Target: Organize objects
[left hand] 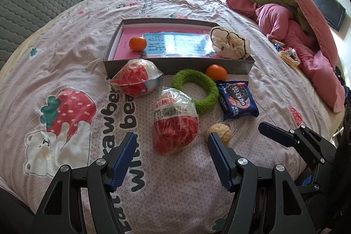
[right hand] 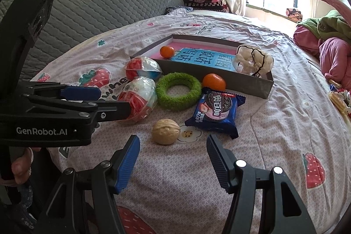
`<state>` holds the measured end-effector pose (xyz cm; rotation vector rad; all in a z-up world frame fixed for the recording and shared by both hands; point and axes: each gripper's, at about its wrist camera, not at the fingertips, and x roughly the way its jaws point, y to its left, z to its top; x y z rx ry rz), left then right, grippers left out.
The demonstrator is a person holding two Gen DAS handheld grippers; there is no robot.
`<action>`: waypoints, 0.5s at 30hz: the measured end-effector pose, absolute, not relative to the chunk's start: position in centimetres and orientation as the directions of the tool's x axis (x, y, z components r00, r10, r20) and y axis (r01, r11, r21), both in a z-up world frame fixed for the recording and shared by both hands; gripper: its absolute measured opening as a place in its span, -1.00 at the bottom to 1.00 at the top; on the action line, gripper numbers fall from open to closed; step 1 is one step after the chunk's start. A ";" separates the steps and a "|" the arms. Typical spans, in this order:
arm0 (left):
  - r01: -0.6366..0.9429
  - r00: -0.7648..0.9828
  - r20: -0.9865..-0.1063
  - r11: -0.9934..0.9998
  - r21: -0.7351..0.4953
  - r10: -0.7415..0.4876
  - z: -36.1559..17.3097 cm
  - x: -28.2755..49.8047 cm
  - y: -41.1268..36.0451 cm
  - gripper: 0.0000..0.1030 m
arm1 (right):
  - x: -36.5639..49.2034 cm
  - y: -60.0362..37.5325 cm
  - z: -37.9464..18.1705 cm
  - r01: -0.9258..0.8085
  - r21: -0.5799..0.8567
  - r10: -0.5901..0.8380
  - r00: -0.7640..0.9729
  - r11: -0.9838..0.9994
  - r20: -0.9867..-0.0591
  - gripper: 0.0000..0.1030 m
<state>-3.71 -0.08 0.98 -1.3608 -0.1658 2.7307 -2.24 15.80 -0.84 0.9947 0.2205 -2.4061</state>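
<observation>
- Soft bedsheet (left hand: 72, 54) carries everything: the nearest wrapped toy ball (left hand: 175, 122) lies just ahead of the left gripper (left hand: 172, 159), jaws spread and empty.
- Its slick wrapper may slip when pinched.
- The walnut (right hand: 166, 131) before the right gripper (right hand: 173, 162), also open, could roll; the box (left hand: 179, 65) sits beyond.

Before you: pale pink bedsheet (left hand: 65, 54) printed with red strawberries and a white bear, grey box (left hand: 175, 64) with pink-and-blue lining, two orange tangerines (left hand: 137, 43), fuzzy green ring (left hand: 206, 100), dark blue biscuit packet (left hand: 238, 101), tan walnut (left hand: 220, 132), your blue-padded black grippers (left hand: 172, 157).
</observation>
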 end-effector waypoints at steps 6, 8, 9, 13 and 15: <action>-0.032 -0.594 -0.795 -0.990 -0.136 0.128 0.7 -3.9 0.0 0.34 | -2.4 15.5 -1.3 0.530 0.062 -0.410 -0.571 -0.846 -0.711 0.22; -0.030 -0.590 -0.797 -0.990 -0.135 0.127 0.5 -4.1 0.1 0.34 | -2.4 15.4 -1.4 0.532 0.065 -0.413 -0.569 -0.844 -0.711 0.22; -0.027 -0.586 -0.800 -0.990 -0.137 0.127 0.4 -4.3 0.1 0.34 | -2.4 15.4 -1.4 0.532 0.064 -0.413 -0.569 -0.844 -0.711 0.22; -0.028 -0.584 -0.801 -0.989 -0.142 0.132 0.2 -4.7 0.3 0.34 | -2.6 15.3 -1.5 0.525 0.063 -0.407 -0.574 -0.849 -0.711 0.22; -0.031 -0.585 -0.800 -0.990 -0.141 0.133 0.2 -5.0 0.5 0.34 | -2.9 15.1 -1.7 0.515 0.059 -0.396 -0.575 -0.855 -0.716 0.22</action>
